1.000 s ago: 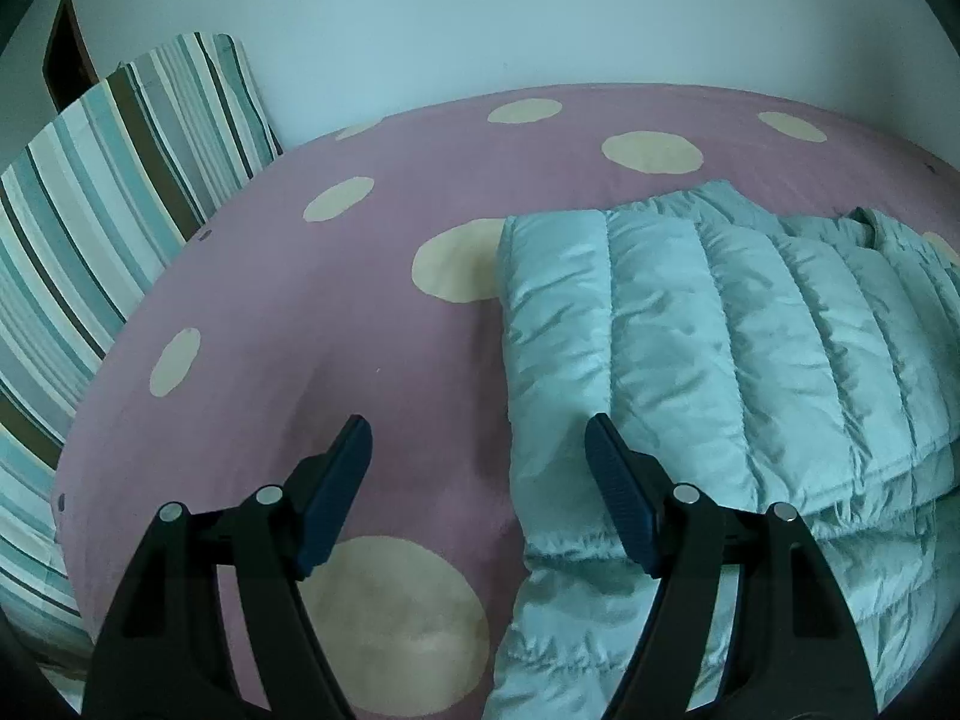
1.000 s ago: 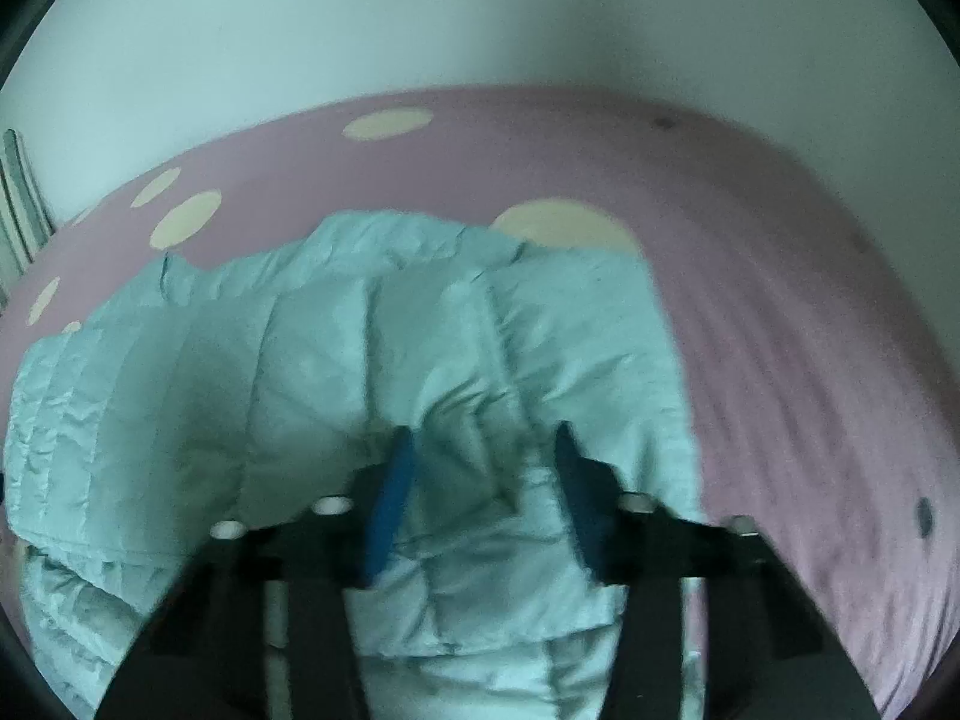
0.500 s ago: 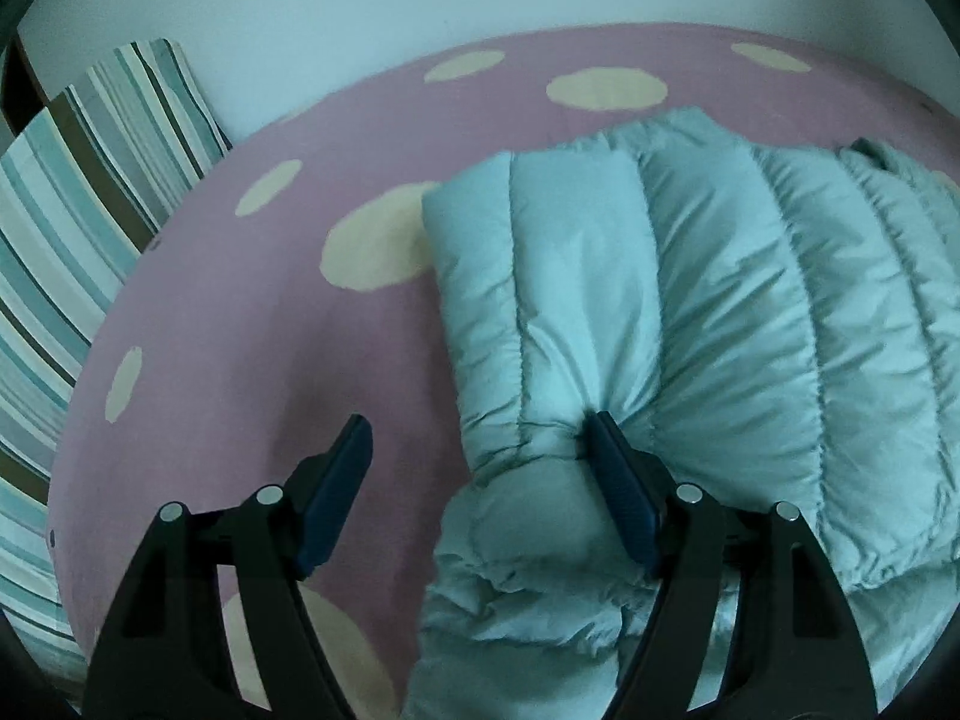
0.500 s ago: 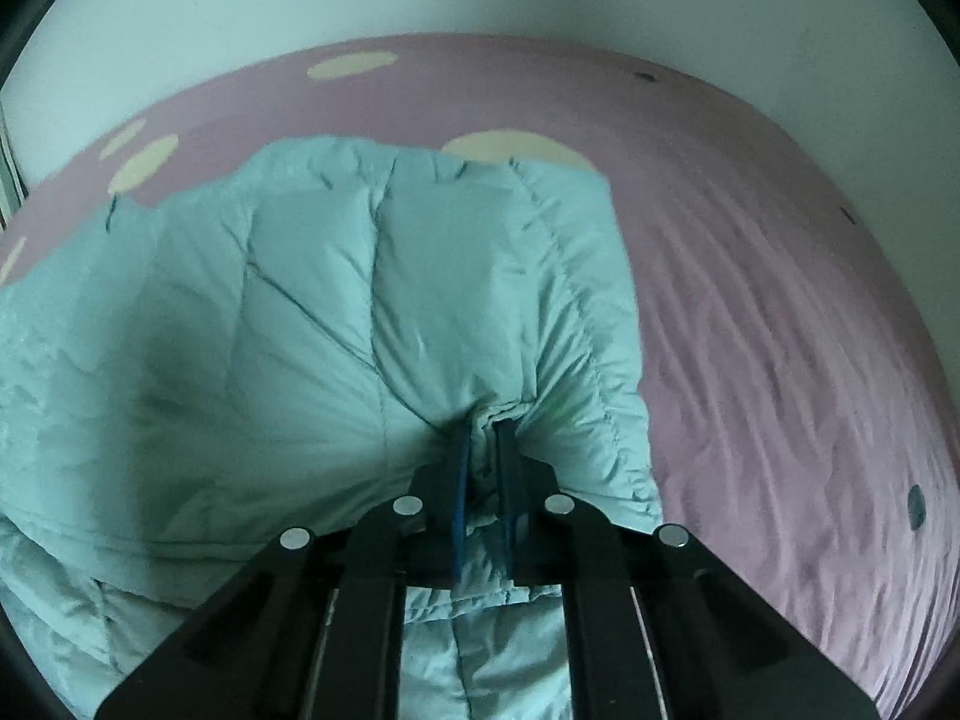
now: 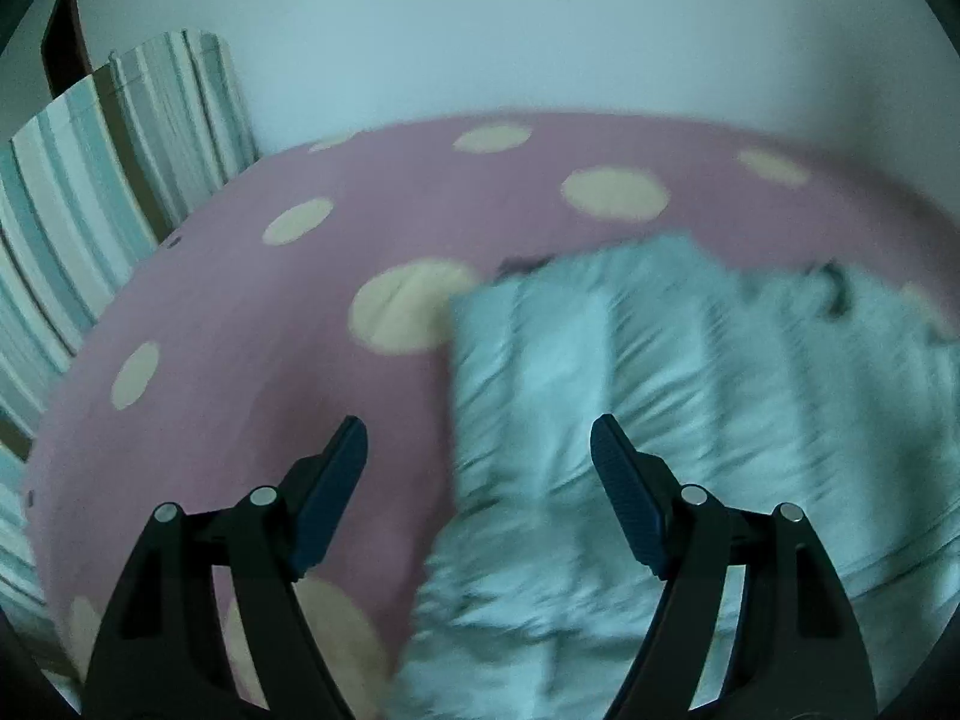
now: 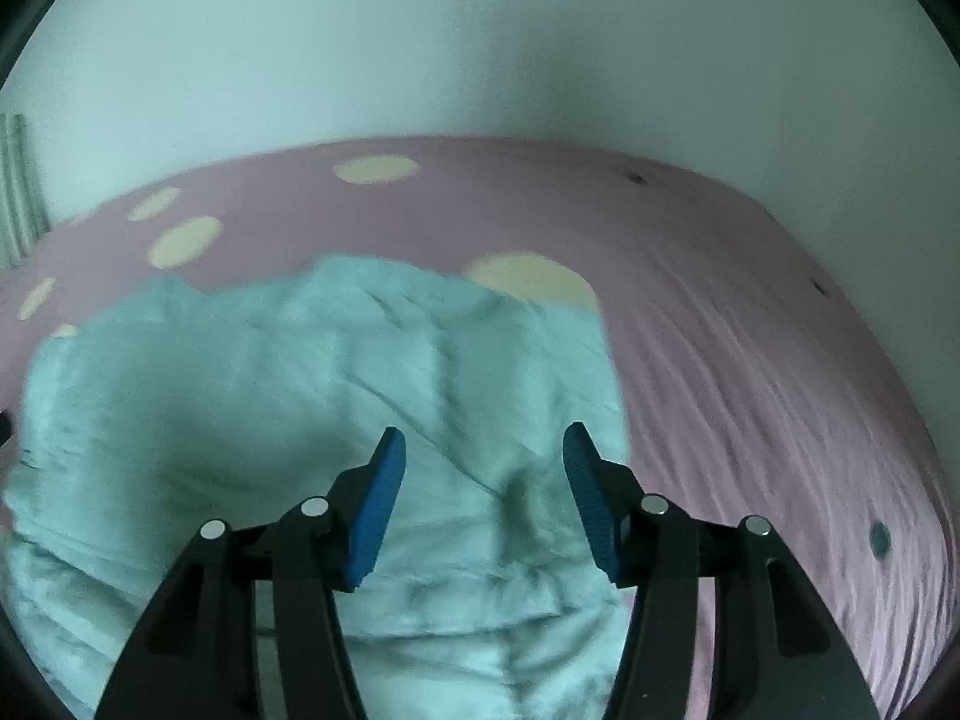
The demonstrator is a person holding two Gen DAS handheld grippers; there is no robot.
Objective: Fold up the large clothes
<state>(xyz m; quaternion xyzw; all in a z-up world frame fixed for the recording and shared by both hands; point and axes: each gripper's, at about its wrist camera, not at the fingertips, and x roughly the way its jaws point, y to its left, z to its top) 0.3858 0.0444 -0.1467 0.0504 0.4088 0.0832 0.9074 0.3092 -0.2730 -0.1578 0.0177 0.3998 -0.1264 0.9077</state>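
My left gripper point(image 5: 478, 459) and right gripper point(image 6: 485, 465) both hang spread wide, holding nothing, above the pale-blue quilted puffer jacket point(image 6: 312, 420), which lies folded on the pink cream-dotted bedsheet point(image 5: 252, 312).

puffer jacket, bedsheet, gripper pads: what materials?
Puffer jacket: pale mint, smooth woven shell, likely nylon or polyester; stitched channels bulge, so padded fill. Bedsheet: matte pink with cream dots, fine wrinkles, looks like cotton. Pads on the open right gripper: blue, finely ribbed, probably rubber or soft plastic.
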